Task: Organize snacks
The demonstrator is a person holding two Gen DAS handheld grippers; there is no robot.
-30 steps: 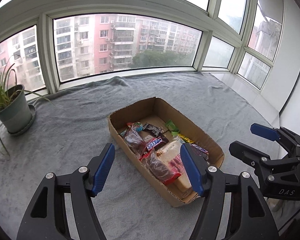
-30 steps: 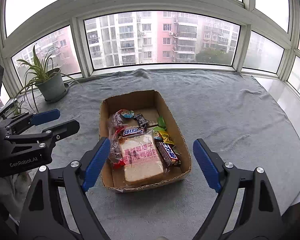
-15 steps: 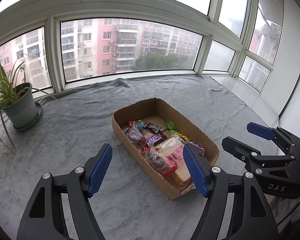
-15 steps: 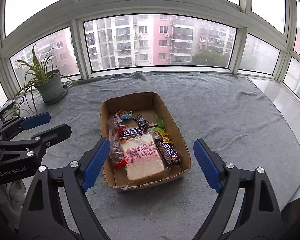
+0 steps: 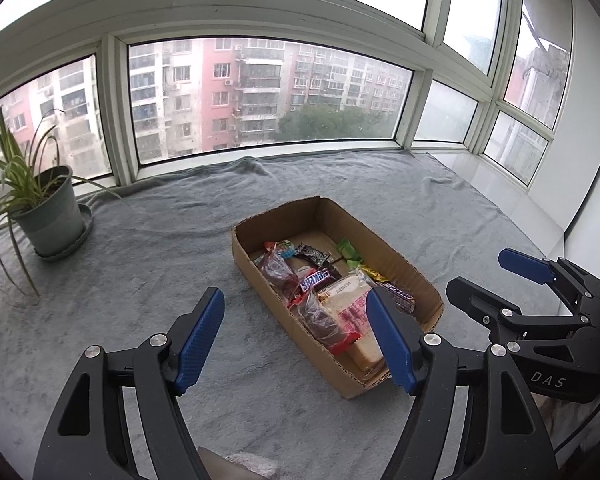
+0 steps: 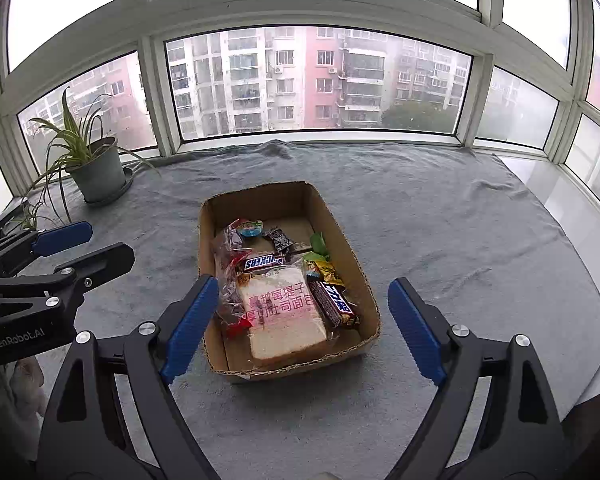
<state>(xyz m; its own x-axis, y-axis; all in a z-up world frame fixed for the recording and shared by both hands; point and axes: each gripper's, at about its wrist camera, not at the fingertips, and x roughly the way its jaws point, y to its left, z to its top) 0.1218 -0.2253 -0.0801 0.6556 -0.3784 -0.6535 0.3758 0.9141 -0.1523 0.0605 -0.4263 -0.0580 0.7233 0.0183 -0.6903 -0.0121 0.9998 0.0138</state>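
An open cardboard box (image 6: 352, 256) sits on the grey cloth, also in the left wrist view (image 5: 396, 256). It holds a wrapped bread slice (image 6: 284, 312), a Snickers bar (image 6: 262, 262), a second dark chocolate bar (image 6: 336, 304), clear bags of dark snacks (image 6: 230, 280), a jelly cup (image 6: 251, 227) and small green and yellow candies (image 6: 320, 256). My left gripper (image 5: 296, 336) is open and empty, above the cloth just left of the box. My right gripper (image 6: 304, 324) is open and empty, above the box's near end.
A potted spider plant (image 6: 96, 168) stands at the back left by the window (image 5: 48, 212). The grey cloth (image 6: 460, 240) covers the sill. A bare white ledge (image 6: 560, 200) runs along the right. Each gripper shows in the other's view (image 5: 540, 304) (image 6: 52, 264).
Both grippers have drawn back and lifted a little from the box, so it looks smaller and farther. The left view has swung left, showing more of the plant. The snacks have not moved.
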